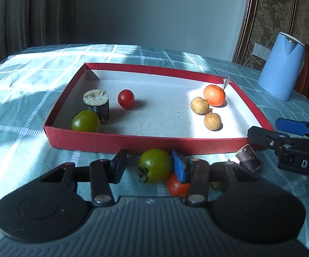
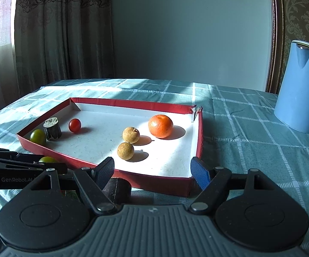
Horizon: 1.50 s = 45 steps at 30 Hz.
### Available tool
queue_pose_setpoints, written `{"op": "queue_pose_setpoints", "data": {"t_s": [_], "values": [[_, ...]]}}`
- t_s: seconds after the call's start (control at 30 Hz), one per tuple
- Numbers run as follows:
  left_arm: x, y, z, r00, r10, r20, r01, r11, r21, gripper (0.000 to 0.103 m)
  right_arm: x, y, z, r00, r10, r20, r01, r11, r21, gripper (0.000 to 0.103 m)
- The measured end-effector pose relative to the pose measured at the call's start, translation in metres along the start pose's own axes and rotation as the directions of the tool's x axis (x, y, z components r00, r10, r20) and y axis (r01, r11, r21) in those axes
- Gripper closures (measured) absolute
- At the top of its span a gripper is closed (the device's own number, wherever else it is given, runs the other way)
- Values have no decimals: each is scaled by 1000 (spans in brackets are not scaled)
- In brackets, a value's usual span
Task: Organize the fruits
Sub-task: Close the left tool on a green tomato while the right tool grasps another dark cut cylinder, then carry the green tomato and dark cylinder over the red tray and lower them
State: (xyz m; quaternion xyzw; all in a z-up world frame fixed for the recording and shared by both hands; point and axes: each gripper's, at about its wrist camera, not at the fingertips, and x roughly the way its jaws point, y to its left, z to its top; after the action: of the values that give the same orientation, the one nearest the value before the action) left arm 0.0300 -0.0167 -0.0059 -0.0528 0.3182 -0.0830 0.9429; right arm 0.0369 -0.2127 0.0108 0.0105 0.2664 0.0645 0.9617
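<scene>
Green tomato (image 1: pixel 155 165) lower centre, outside red tray (image 1: pixel 133 142), between spread left gripper (image 1: pixel 150 167) pads, probably lined up for a pinch. Right gripper (image 2: pixel 154 171) spread, empty, over tray's near corner.

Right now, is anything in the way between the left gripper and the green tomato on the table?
No. The green tomato sits between the left gripper's open fingers, nothing in front of it. Going into the tray, only the tray's low red front wall stands between; it must be lifted over that.
</scene>
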Motion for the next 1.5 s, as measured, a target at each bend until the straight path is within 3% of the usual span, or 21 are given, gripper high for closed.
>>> {"op": "queue_pose_setpoints", "data": {"t_s": [0.03,0.17,0.37,0.43,0.5,0.87,1.0,1.07,1.5], "values": [[-3,2,-1,1000,-25,0,25,1000,-7,73,-2,-1,0,1000,-5,10,5,1000,-1,25],[-8,0,-5,999,22,25,-23,999,31,73,-10,-9,2,1000,13,20,-14,999,33,25],[-19,10,-9,996,66,58,-68,997,37,73,-20,-10,-6,991,135,-13,-134,990,50,25],[-20,15,-9,996,77,56,-78,997,24,73,-24,0,-12,993,120,-9,-120,993,-4,30],[-19,19,-8,995,86,47,-86,996,7,73,-23,6,-17,993,117,-26,-118,993,-27,45],[-17,15,-9,994,100,47,-101,994,30,73,-1,18,-23,983,140,-115,-144,989,-32,47],[-14,13,-10,995,95,32,-96,994,47,72,6,17,-23,979,150,-137,-153,988,-11,57],[-14,13,-10,995,95,35,-97,994,47,72,5,16,-23,977,162,-136,-164,986,-5,68],[-14,13,-11,994,105,39,-106,993,46,73,1,18,-25,986,121,-118,-124,992,-21,70]]}}
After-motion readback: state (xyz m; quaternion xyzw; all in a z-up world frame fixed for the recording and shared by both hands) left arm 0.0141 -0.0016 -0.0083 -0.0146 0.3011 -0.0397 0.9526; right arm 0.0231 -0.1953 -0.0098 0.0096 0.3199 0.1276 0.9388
